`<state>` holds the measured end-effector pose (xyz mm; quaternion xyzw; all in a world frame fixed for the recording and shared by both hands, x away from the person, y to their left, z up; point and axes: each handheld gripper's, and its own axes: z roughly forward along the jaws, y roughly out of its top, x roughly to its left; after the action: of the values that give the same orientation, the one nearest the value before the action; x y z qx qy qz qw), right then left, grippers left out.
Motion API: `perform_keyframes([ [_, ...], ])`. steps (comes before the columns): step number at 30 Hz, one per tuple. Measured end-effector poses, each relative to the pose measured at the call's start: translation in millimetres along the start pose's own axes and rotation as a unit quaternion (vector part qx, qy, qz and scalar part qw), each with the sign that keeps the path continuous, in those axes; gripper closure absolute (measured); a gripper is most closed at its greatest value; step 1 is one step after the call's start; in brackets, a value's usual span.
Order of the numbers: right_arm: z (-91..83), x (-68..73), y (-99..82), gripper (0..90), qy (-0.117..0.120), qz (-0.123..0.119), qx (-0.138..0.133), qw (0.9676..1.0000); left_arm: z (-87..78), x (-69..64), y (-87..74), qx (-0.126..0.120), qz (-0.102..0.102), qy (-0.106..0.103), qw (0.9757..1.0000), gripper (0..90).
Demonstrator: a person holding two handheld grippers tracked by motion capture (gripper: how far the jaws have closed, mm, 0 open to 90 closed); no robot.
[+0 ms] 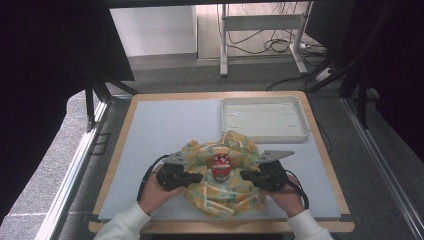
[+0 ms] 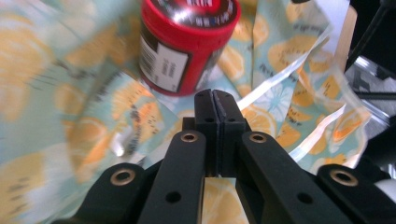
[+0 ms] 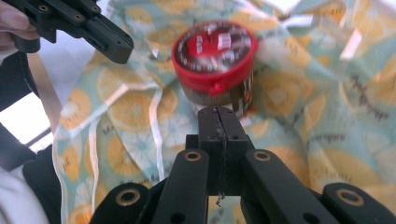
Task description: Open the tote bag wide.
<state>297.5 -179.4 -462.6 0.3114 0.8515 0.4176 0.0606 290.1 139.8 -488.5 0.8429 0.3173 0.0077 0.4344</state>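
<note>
Jar [image 1: 220, 167] mid-cloth [image 1: 235, 197], tray [image 1: 263, 132] well apart

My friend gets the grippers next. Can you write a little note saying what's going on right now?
Left hand-held gripper: shut, nothing seen between its jaws, just left of the jar.
Right hand-held gripper: shut, apparently holding nothing, just right of the jar.
Things: the red-lidded jar stands upright in the middle of the crumpled orange-print cloth. The white tray sits behind it.
Done: the jar is on the cloth, lid on.
Left: probably wrapping the cloth round the jar; neither gripper seems to hold the cloth.
</note>
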Motion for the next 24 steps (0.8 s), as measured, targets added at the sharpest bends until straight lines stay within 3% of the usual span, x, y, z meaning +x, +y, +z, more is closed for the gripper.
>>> perform_keyframes([
  [8, -3.9, 1.0, 11.7, 89.1, 0.001, -0.011, -0.021, 0.9997, -28.3, 3.8, -1.8, -0.035, -0.002, 0.038, 0.9987, 88.9],
  [13, -8.8, -4.4, 13.9, 89.1, -0.004, -0.008, -0.03, 0.9995, -41.8, 8.8, -4.7, -0.051, -0.008, 0.049, 0.9975, 88.3],
  [18, -11.7, -8.6, 17.4, 88.4, -0.002, -0.003, -0.041, 0.9992, -48.9, 12.0, -10.1, -0.054, -0.018, 0.064, 0.9963, 85.3],
  [24, -14.4, -10.6, 13.4, 87.4, -0.007, -0.001, -0.041, 0.9991, -50.3, 10.9, -9.5, -0.059, -0.016, 0.066, 0.996, 79.0],
])
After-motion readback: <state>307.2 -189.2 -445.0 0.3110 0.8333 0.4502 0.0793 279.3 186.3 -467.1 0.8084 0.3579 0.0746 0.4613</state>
